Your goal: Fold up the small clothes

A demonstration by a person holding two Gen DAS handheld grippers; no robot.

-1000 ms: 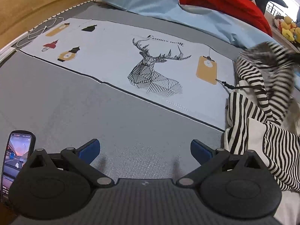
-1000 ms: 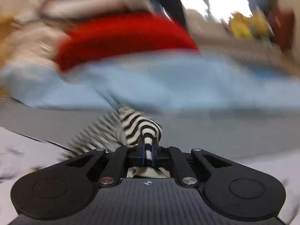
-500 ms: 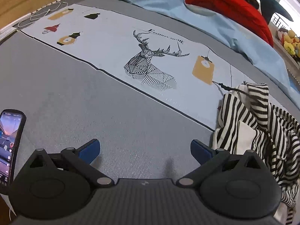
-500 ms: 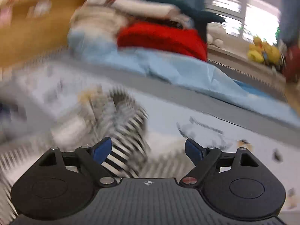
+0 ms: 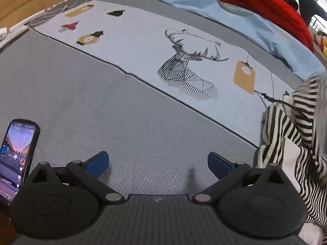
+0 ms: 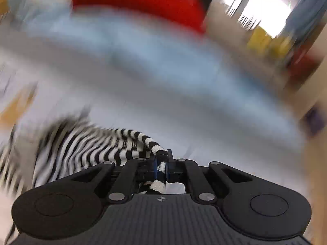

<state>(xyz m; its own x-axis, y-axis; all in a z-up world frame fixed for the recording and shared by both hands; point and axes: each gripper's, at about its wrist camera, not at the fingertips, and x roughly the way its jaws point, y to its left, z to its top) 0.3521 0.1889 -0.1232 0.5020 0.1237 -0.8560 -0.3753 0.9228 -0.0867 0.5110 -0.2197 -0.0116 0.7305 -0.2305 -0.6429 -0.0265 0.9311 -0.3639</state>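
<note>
The right gripper [image 6: 161, 168] had just closed its jaws on a rolled edge of the striped garment [image 6: 81, 149], pinching it; the view was motion-blurred. The left gripper [image 5: 158, 164] hovered with jaws spread and empty over the grey bedspread [image 5: 102, 112]. The garment lay crumpled at the bed's right side, near the deer print [image 5: 188, 73]. Step judged: laying out, no fold yet. Next move likely needs the left gripper to pinch a second edge.
</note>
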